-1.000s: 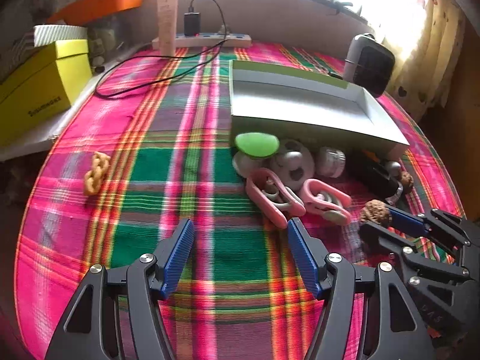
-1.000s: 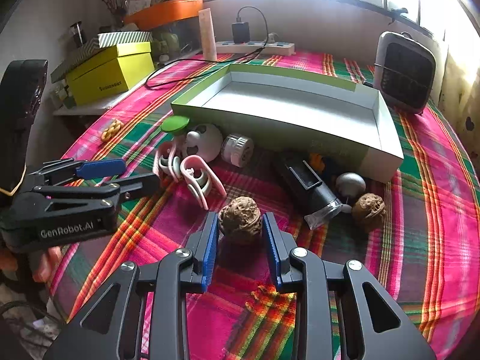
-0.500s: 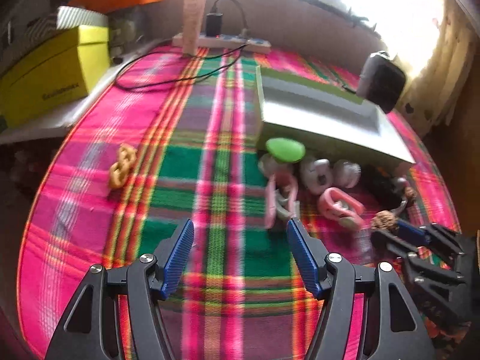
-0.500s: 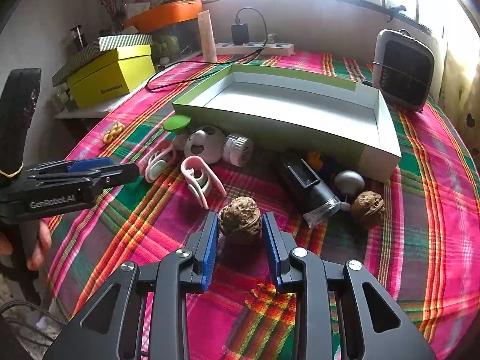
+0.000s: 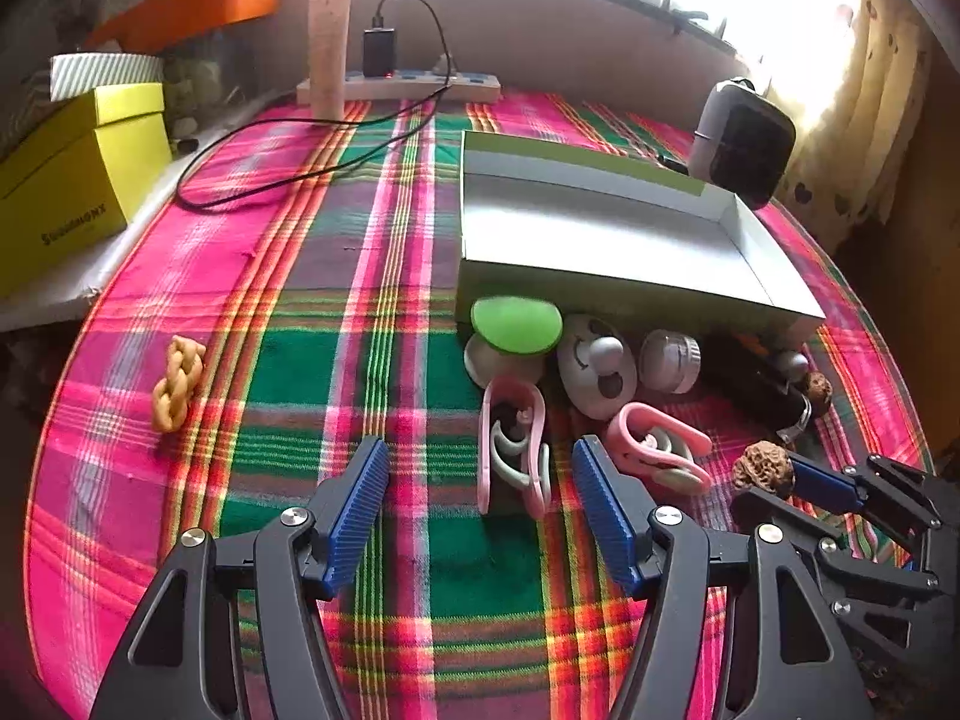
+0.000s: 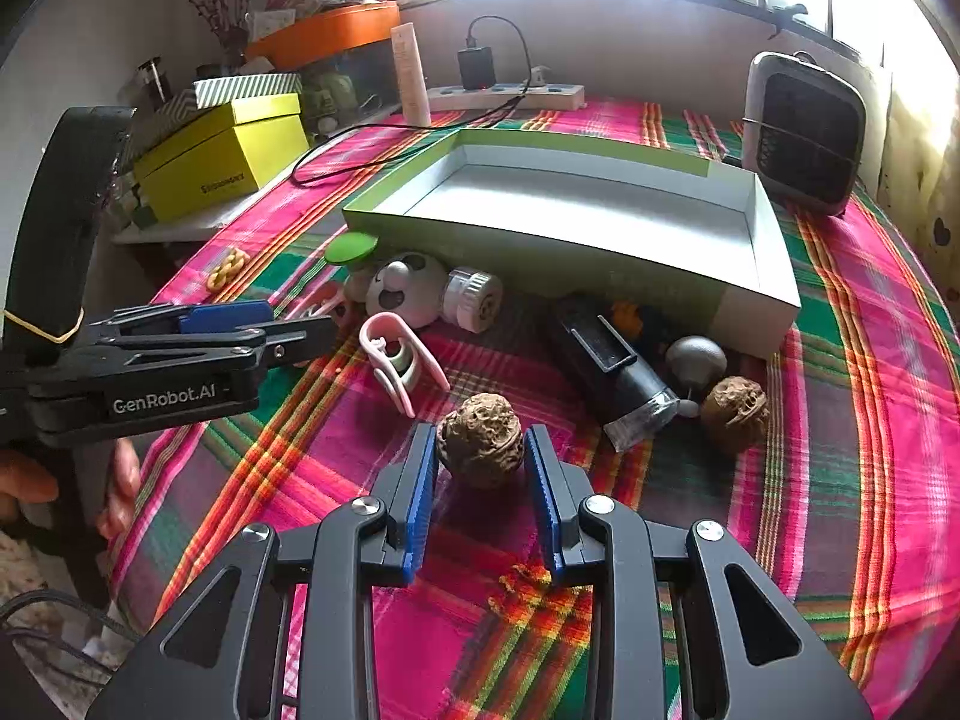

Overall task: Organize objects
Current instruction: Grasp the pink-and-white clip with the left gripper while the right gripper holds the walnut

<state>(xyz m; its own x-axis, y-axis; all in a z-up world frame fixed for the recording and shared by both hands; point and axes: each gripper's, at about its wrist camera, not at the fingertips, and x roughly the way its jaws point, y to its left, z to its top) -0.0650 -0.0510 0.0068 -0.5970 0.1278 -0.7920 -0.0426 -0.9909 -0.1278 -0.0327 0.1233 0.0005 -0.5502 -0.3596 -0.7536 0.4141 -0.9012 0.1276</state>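
Right gripper (image 6: 480, 468) clamped on a walnut (image 6: 479, 447); left gripper (image 5: 477, 504) spread wide, holding nothing

We note the walnut is brown, round and deeply wrinkled, pinched between blue ribbed pads just above the plaid cloth (image 6: 840, 420), in front of the shallow white tray (image 6: 774, 276). A second walnut (image 6: 735, 405) lies right of a black cylinder (image 6: 612, 366). Our left gripper hovers by a pink clip (image 5: 513, 444); a green-capped piece (image 5: 516, 324) touches the tray wall
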